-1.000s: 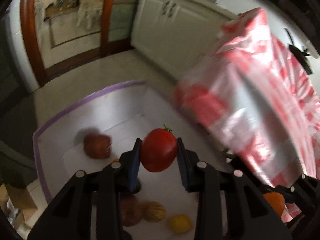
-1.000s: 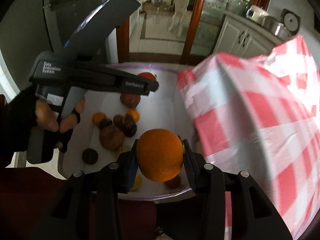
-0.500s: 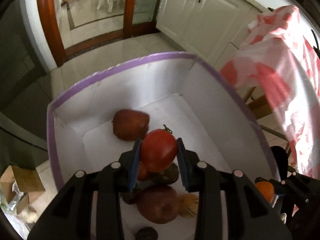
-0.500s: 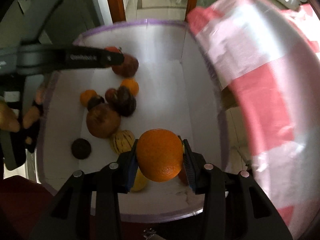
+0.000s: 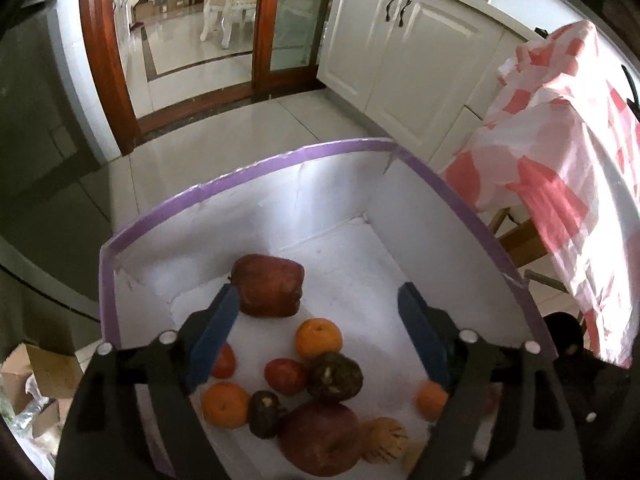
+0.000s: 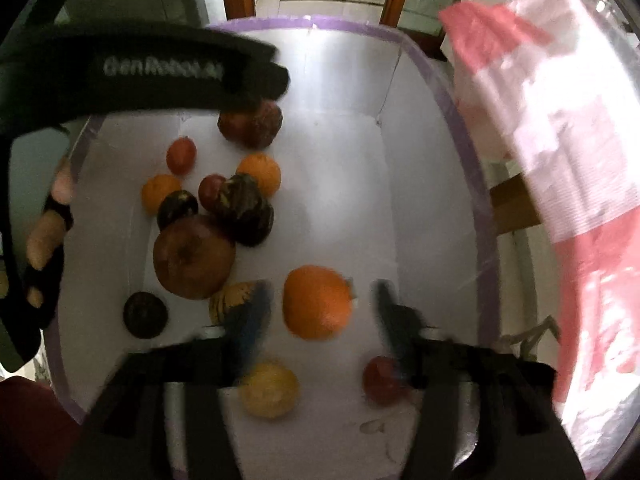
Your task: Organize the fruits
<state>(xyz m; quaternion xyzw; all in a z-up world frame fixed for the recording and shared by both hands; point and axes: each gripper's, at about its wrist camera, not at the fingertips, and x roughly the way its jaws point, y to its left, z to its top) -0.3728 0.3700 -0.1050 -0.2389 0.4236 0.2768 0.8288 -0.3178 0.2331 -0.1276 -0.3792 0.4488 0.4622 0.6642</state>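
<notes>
A white foam box with a purple rim holds several fruits. My left gripper is open and empty above them: a big dark red apple, an orange and a red tomato. My right gripper is open, its jaws apart on both sides of a large orange that is free of them, blurred, over the box floor. A yellow fruit and a small red fruit lie below it.
A red-and-white checked cloth hangs just right of the box. White kitchen cabinets and a wood-framed glass door stand beyond. The left gripper body crosses the right wrist view's upper left.
Both grippers opened. The tomato left the left jaws and lies in the box. The large orange came free of the right jaws. Both grippers moved lower over the box.
</notes>
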